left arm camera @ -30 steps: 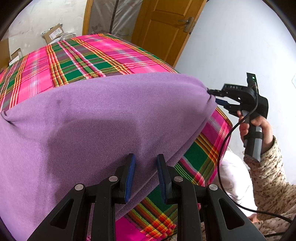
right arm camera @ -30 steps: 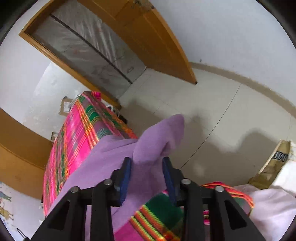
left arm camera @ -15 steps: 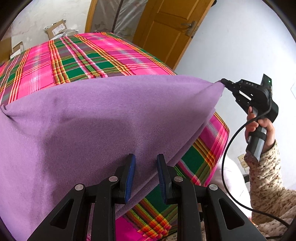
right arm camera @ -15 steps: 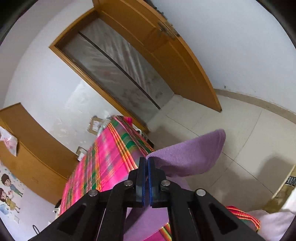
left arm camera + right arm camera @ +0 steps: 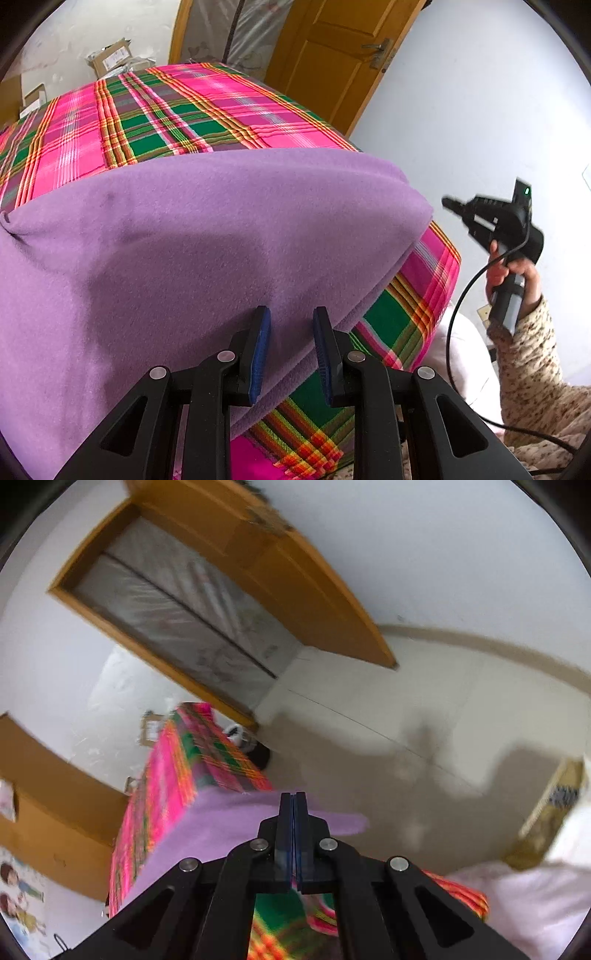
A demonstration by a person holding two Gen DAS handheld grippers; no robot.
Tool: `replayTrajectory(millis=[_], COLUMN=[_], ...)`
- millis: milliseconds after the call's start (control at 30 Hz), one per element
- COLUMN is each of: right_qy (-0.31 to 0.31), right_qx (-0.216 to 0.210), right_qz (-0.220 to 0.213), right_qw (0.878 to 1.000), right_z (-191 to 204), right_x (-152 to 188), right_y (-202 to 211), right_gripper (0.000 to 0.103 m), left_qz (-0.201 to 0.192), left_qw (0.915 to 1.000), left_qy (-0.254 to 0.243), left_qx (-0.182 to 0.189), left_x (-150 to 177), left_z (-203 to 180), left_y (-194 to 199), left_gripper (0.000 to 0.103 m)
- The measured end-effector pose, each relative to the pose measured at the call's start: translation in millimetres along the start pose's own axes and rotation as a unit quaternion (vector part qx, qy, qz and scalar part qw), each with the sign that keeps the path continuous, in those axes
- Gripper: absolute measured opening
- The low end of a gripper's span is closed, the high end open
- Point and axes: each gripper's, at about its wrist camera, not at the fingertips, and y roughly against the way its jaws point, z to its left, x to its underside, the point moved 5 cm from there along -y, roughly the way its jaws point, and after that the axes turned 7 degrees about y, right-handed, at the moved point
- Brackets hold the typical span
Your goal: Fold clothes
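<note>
My left gripper point(image 5: 288, 350) straddles the purple cloth's point(image 5: 207, 236) near edge on the plaid bed point(image 5: 207, 110), jaws parted, not pinching. My right gripper point(image 5: 293, 812) is closed on nothing, clear of the corner; I should re-grip both before folding.

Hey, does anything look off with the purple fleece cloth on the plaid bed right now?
Yes: the right claw is shut on nothing, off the bed's side, apart from the purple fleece cloth, whose corner lies ungripped on the pink-and-green plaid bedcover.

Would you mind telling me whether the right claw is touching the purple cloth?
Apart. In the left wrist view a strip of bare wall separates the right claw from the purple cloth's corner; the claw is shut on nothing.
</note>
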Motion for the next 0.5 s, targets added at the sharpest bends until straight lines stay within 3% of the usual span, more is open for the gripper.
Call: replayTrajectory(millis=[100, 233, 500], right_qy=[0.042, 0.083, 0.099], right_qx=[-0.028, -0.032, -0.059], right_qz=[0.025, 0.068, 0.135], right_qw=[0.998, 0.994, 0.984], right_z=[27, 50, 63], right_x=[-6, -10, -9], right_y=[-17, -52, -99], right_gripper=[0.004, 0.029, 0.034], left_qz=[0.000, 0.000, 0.000], left_qw=[1.0000, 1.0000, 0.9998], left_qy=[0.003, 0.002, 0.011], left_qx=[0.001, 0.003, 0.017], left_x=[-1, -1, -7], left_z=[1, 2, 3], left_y=[0, -1, -5], left_gripper=[0.024, 0.024, 0.024])
